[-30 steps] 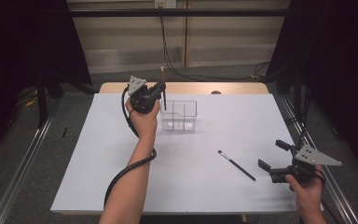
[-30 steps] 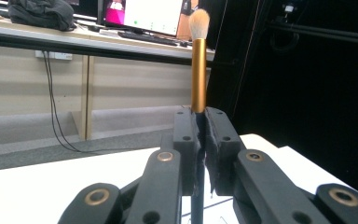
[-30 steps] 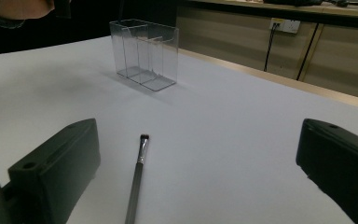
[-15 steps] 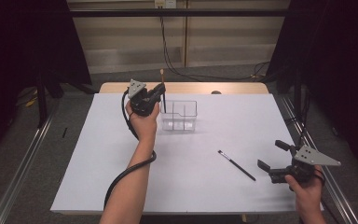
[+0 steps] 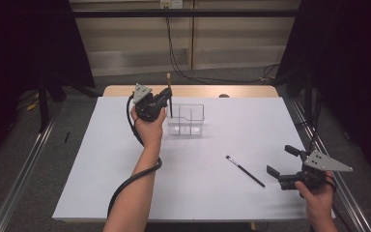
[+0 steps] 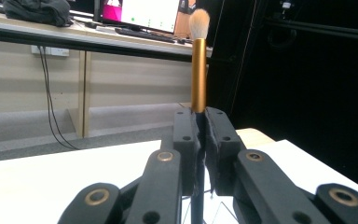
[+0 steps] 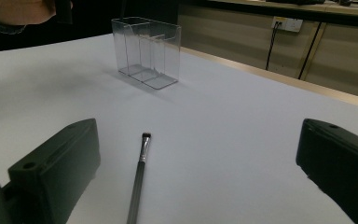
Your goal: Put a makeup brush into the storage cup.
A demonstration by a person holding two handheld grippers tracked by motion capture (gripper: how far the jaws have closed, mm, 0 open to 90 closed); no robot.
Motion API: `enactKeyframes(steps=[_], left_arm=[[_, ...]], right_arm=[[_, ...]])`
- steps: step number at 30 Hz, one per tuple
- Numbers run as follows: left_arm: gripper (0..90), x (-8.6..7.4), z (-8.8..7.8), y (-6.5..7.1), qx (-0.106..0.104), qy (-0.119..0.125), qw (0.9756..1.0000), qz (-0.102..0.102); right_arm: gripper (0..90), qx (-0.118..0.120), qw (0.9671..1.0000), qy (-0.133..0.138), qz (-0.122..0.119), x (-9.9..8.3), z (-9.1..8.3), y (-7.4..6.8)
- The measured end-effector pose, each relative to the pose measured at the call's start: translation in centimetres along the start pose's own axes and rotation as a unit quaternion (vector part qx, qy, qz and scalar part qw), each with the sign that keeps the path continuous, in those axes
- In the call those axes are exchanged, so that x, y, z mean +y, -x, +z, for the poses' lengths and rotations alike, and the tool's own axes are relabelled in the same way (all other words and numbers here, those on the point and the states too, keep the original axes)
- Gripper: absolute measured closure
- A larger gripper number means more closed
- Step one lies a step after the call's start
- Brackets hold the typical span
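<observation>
My left gripper is shut on a makeup brush with a gold ferrule and pale bristles. The brush stands upright, bristles up, over the left end of a clear plastic organizer with several compartments. Whether the handle's lower end is inside the organizer I cannot tell. A thin black brush lies flat on the white sheet at the front right. My right gripper stands open just right of it, with the brush between and ahead of its jaws, untouched.
A white sheet covers the table, with a wooden edge showing at the far side. Metal rails run along both sides. A small dark object sits at the far edge. The left gripper's cable loops beside the forearm.
</observation>
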State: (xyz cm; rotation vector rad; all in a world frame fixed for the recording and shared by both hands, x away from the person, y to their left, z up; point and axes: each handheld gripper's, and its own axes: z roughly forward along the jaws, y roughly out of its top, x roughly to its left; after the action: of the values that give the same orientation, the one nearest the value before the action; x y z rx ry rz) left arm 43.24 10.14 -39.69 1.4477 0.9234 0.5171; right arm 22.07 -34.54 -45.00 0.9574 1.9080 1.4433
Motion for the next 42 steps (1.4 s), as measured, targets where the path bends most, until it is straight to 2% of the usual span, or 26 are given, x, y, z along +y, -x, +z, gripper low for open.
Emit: enactKeyframes(steps=[14, 31, 42], left_arm=[[83.6, -1.0, -0.1, -0.4, 0.004, -0.011, 0.9999, -0.003], [83.3, -1.6, -0.3, -0.3, 0.005, -0.014, 0.9999, 0.003], [83.3, -1.8, -0.4, -0.2, 0.003, -0.015, 0.9999, 0.000]], right_arm=[[0.0, 0.000, 1.0000, 0.000, -0.001, 0.0, 0.0, 0.0], [0.0, 0.000, 1.0000, -0.002, -0.002, 0.0, 0.0, 0.0], [0.0, 0.001, 1.0000, -0.002, -0.003, 0.1, 0.0, -0.1]])
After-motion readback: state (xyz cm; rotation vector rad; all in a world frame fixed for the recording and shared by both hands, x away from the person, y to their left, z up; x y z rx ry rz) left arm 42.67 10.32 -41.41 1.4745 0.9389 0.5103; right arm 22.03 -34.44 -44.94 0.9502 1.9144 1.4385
